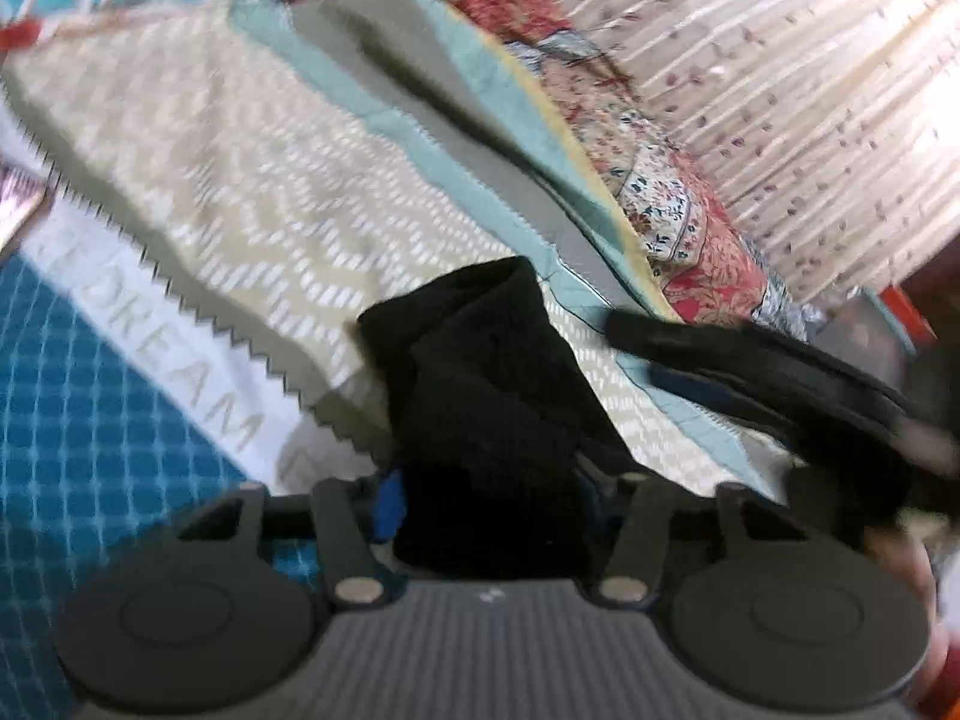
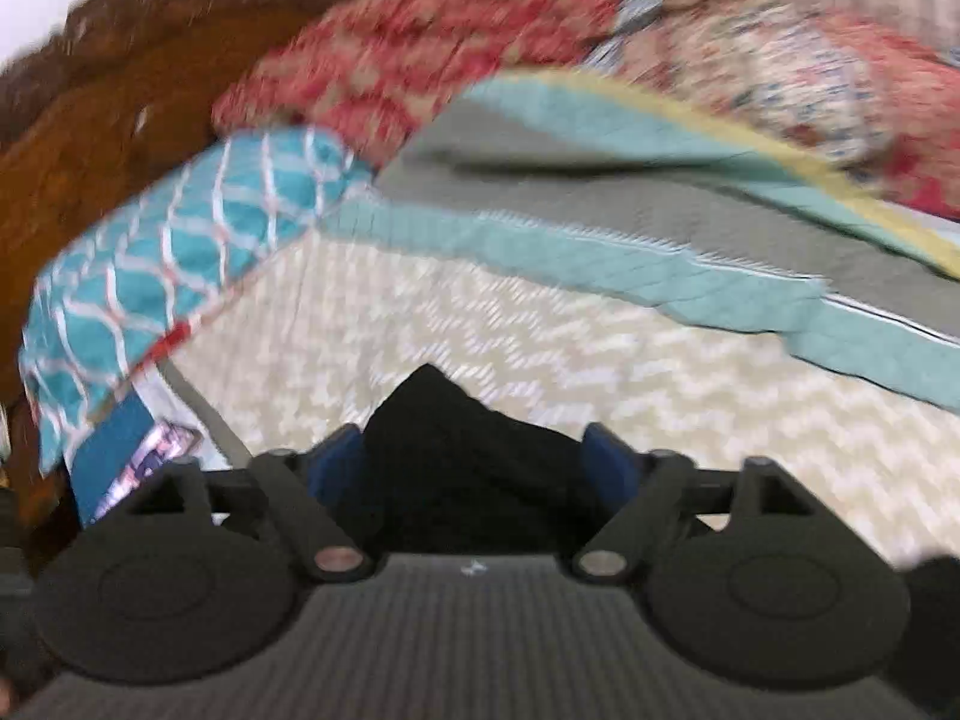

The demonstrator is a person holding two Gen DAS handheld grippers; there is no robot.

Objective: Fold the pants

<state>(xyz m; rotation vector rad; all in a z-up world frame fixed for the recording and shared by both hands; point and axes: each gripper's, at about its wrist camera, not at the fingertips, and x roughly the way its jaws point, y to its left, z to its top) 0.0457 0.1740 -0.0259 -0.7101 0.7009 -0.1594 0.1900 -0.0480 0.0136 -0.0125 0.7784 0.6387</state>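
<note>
**Q:** On the bed (image 1: 252, 192), where did the pants (image 1: 480, 396) lie, and how were they held?

**A:** Black pants rested on the cream zigzag-patterned quilt (image 2: 540, 348), bunched in a heap directly ahead of the left hand-held gripper (image 1: 489, 498). Dark cloth filled the gap between its blue pads (image 1: 389, 507), the fingers drawn partway together and pinching the fabric. A second dark gripper body (image 1: 780, 372), blurred, crossed the right side of the left wrist view.

**Q:** And the right hand-held gripper (image 2: 480, 468)?

**A:** Its fingers stood spread wide. A peak of the black pants (image 2: 456, 438) sat between the blue pads (image 2: 339, 468), yet whether the pads touched the cloth could not be told through the motion blur.

**Q:** What surrounded the work?

**A:** A teal lattice-print pillow (image 2: 180, 252) lay to the left against a carved wooden headboard (image 2: 120, 90). A folded grey-and-aqua blanket (image 2: 600, 192) with a yellow edge lay beyond the quilt, and a red floral cover (image 2: 420, 48) lay behind that. A pale curtain (image 1: 810, 90) hung at the upper right of the left wrist view.
</note>
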